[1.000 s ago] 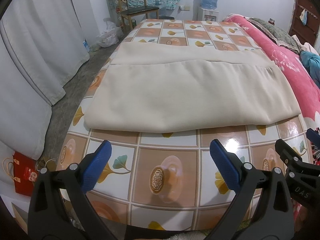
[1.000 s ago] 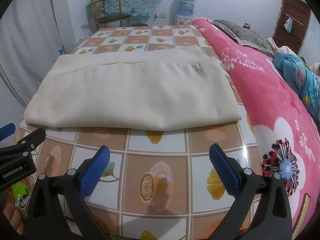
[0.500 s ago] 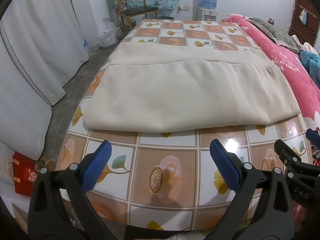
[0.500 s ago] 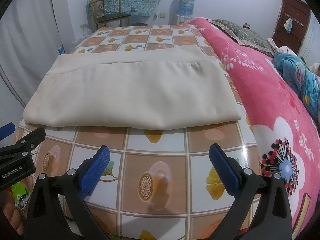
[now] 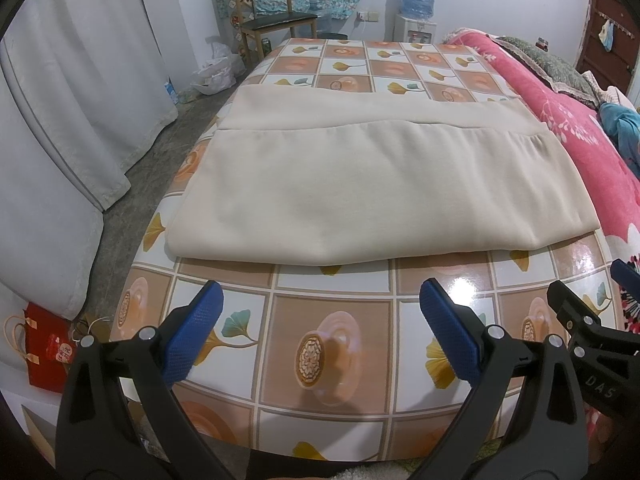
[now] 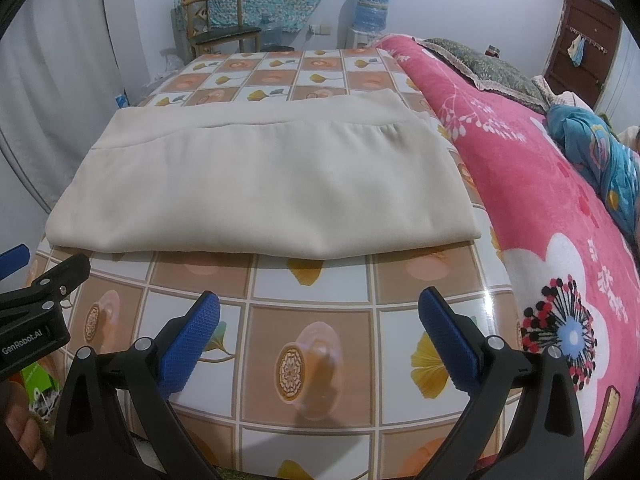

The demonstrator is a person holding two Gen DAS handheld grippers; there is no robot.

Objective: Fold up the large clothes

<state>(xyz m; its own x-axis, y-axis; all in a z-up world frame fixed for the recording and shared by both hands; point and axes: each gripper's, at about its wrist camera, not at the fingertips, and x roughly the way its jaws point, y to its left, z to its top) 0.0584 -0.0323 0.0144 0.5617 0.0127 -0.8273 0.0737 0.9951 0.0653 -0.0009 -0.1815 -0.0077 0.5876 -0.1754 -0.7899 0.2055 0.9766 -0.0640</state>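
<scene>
A large cream garment lies folded flat on the tiled-pattern tablecloth, its rounded fold edge facing me. Both grippers hover over bare cloth short of that near edge. My left gripper is open with nothing between its blue pads. My right gripper is open too, its blue pads empty. The right gripper's black body shows at the right edge of the left wrist view, and the left gripper's body at the left edge of the right wrist view.
A pink floral blanket borders the table on the right. Grey curtains hang at the left above the floor. At the far wall stand a wooden chair and a water dispenser. A red bag lies on the floor.
Both grippers have eased slightly forward toward the garment's near edge. The garment has not moved and both grippers stay open.
</scene>
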